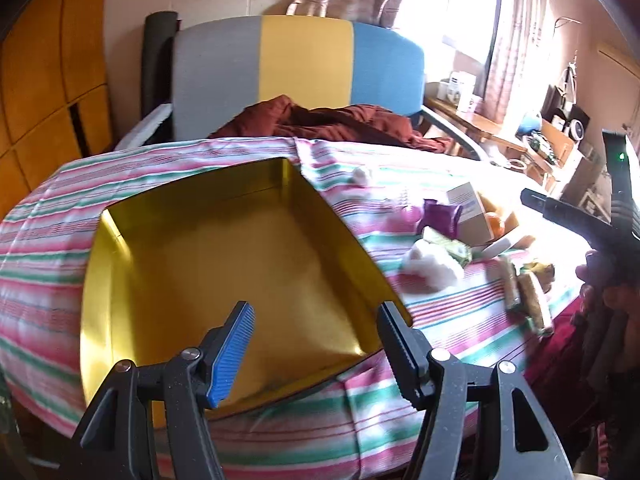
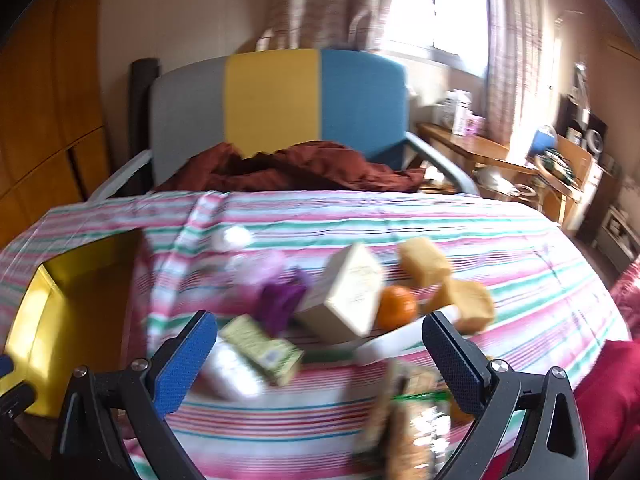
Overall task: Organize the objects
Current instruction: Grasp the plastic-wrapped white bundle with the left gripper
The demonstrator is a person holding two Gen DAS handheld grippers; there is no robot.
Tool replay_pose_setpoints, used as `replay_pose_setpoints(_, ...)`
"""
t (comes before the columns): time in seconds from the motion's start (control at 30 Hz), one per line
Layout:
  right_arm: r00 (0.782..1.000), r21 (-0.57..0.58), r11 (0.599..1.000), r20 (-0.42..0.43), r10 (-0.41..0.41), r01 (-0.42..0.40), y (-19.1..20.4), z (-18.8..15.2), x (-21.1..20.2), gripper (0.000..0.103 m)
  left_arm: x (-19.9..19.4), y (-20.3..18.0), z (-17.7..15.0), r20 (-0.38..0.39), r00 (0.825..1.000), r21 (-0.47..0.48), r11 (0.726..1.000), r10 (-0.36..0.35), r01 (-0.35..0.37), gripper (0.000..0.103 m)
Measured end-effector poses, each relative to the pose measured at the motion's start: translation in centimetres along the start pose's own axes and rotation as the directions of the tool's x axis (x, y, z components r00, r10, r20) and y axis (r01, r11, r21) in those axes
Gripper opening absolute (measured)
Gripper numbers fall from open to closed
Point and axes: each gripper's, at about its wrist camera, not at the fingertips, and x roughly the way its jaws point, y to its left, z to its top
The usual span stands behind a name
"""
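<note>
Left gripper [image 1: 316, 344] jaws spread wide, holding nothing, hovering over the near edge of the gold tin [image 1: 224, 264]; the tin lies open on the striped cloth [image 1: 48, 248], nothing visible inside it.

Right gripper [image 2: 320, 350] also spread wide and not gripping, above the clutter right of the tin. Between its fingers, blurred: green packet [image 2: 262, 350], white tube [image 2: 404, 338]. Just beyond those: cream box [image 2: 346, 294], tangerine [image 2: 396, 306] touching the box, two yellow sponge-like blocks [image 2: 424, 262] behind and right of the tangerine, purple wrapper [image 2: 280, 300] on the box's tin side. Wrapped snack bars [image 2: 408, 420] lie nearest the camera. Cotton wad [image 1: 430, 266] sits between tin and packet. Chair [image 1: 296, 60] with rust cloth [image 1: 328, 120] stands beyond the tin.
</note>
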Motion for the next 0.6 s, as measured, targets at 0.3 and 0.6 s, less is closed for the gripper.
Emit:
replay_pose_setpoints(0.3, 0.995, 0.169, 0.981, -0.012, -0.100, 0.101, -9.2, 1.4, 1.6, 0.103, 2.8, -3.6, 3.0, -0.057, 0.993, 0.081, 0.991, -0.099, 0.104, 0.071)
replay_pose_setpoints(0.6, 0.999, 0.307, 0.951, -0.035, -0.019, 0.029, -11.9, 0.8, 2.9, 0.103, 7.4, -10.1, 4.6, -0.192, 0.969, 0.282, 0.938, -0.152, 0.203, 0.081)
